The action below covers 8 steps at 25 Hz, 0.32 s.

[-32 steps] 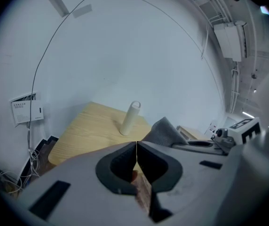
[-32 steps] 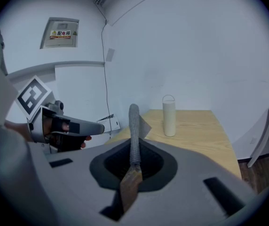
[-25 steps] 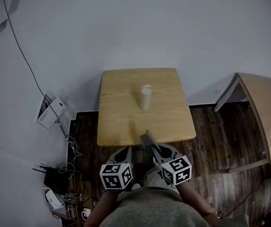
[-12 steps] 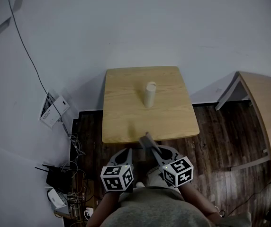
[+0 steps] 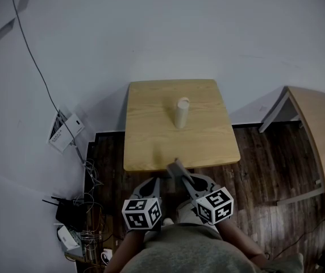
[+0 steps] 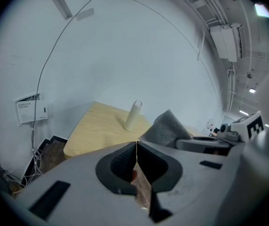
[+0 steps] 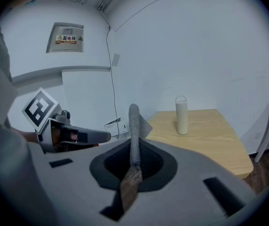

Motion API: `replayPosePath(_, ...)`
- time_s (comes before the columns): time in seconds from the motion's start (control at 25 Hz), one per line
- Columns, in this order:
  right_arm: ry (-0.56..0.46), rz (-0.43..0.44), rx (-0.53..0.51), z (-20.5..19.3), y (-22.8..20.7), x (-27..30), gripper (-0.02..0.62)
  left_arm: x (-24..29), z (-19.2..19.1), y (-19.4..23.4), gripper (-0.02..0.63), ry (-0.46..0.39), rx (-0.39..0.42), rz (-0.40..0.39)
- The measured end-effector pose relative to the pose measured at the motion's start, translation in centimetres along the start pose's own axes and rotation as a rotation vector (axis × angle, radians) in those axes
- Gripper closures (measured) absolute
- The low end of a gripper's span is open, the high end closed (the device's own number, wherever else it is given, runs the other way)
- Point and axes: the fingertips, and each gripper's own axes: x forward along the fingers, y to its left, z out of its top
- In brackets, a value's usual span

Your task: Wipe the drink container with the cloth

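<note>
The left gripper [image 6: 137, 144] is held low in front of the person, short of the near edge of the square light-wood table [image 5: 151, 147]; its jaws are pressed together with nothing between them. The right gripper [image 7: 134, 144] sits just beside it, to its right, and its jaws are clamped on a grey knitted cloth [image 7: 134, 119]; the cloth stands up out of the jaws as a narrow folded strip, with a loose corner flaring to one side near the top; in the head view the cloth reaches the table's near edge.

The cream cylindrical drink container [image 5: 180, 112] stands upright near the middle of the table, a little toward the far side, with a small loop handle on its lid; it is well apart from both grippers and from the cloth; nothing else is on the tabletop.

The table is set against a white wall [image 5: 162, 33]; a thin dark cable [image 5: 34, 75] runs down that wall to a small white box [image 5: 64, 131] at the left; below it, tangled wires lie on the dark wooden floor [image 5: 265, 169]; a second light-wood table [image 5: 313, 135] stands to the right.
</note>
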Motion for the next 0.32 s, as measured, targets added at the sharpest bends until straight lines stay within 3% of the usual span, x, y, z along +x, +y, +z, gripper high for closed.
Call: replayPosePath(0.32, -0.019, 0.010, -0.001, 0.50, 0.11, -0.04, 0.586, 0.21, 0.12, -0.37, 0.603, -0.004, -0.001, -0.006)
